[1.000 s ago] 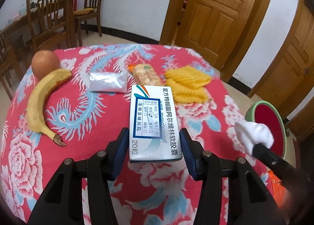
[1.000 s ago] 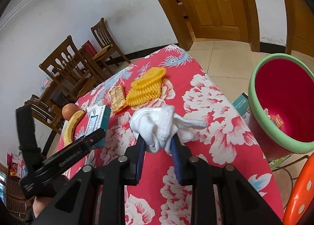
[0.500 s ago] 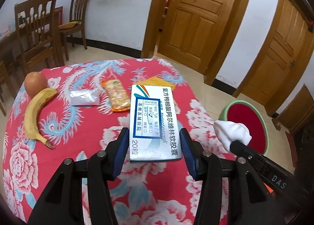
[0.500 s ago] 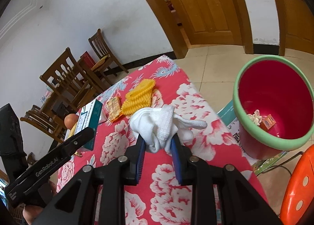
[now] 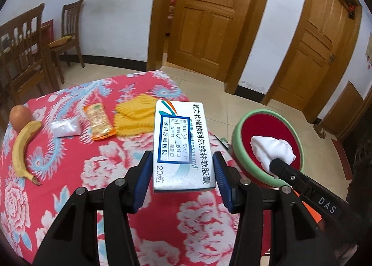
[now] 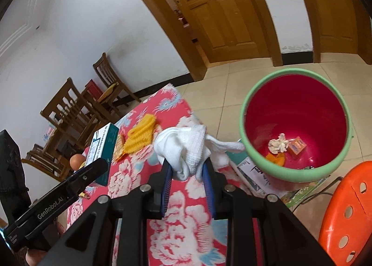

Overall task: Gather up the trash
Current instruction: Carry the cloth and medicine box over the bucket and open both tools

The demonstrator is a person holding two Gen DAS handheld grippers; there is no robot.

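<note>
Two pieces are riding toward the bin (image 6: 297,173), my left tool (image 5: 183,173) gripping the medicine box (image 5: 181,145), my right tool (image 6: 187,173) gripping the white cloth (image 6: 186,147), while the snack wrapper (image 5: 98,120), yellow netting (image 5: 134,118) and small clear bag (image 5: 66,127) are waiting on the surface (image 5: 93,173).

both tools clamped: left tool (image 5: 183,166) wider, right tool (image 6: 188,170) narrow, angled downward.

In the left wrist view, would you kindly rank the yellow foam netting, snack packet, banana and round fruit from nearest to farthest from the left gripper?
From the left gripper:
1. Yellow foam netting, just beyond the box.
2. Snack packet, further left.
3. Banana, far left.
4. Round fruit, behind the banana.
</note>
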